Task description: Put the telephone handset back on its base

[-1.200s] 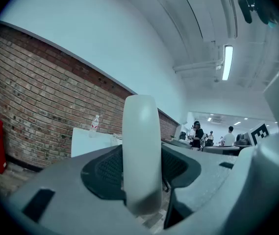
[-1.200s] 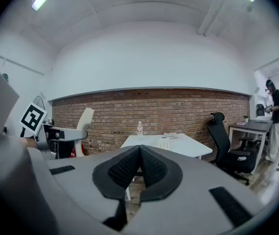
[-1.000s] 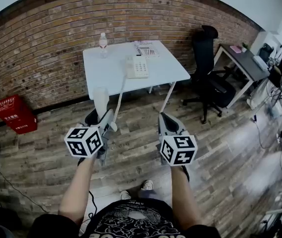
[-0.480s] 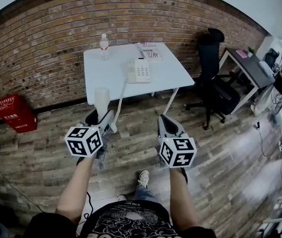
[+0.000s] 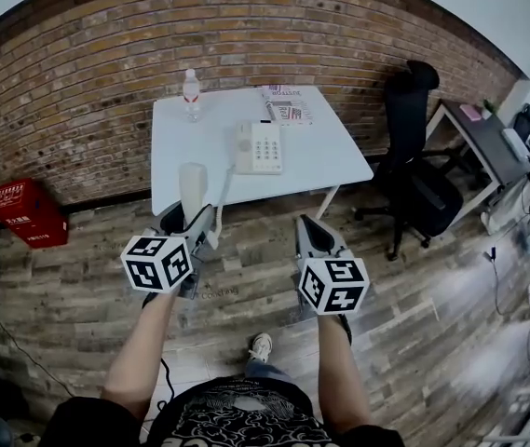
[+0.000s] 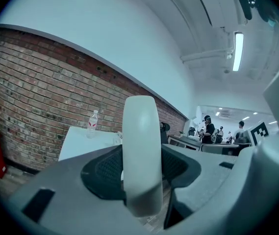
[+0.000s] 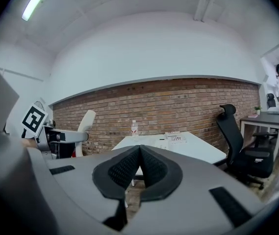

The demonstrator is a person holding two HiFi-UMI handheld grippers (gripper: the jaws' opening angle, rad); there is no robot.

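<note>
Transport step: my left gripper (image 5: 197,220) clamps the white plastic handset (image 5: 191,184) upright; right gripper (image 5: 307,227) is closed, empty. Next I must reach the cream keypad base (image 5: 259,146).

White handset (image 5: 192,186) left of centre, white table (image 5: 320,161), cream base (image 5: 259,146), red-brown brick wall (image 5: 106,63), red crate (image 5: 24,212) at left edge, black chair (image 5: 418,156) at right, grey-brown plank floor (image 5: 414,287)

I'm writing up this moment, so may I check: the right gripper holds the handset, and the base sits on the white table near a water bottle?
Not quite: the left gripper holds the handset, as the left gripper view shows; the right gripper is shut on nothing. The base does sit on the white table near the water bottle.
</note>
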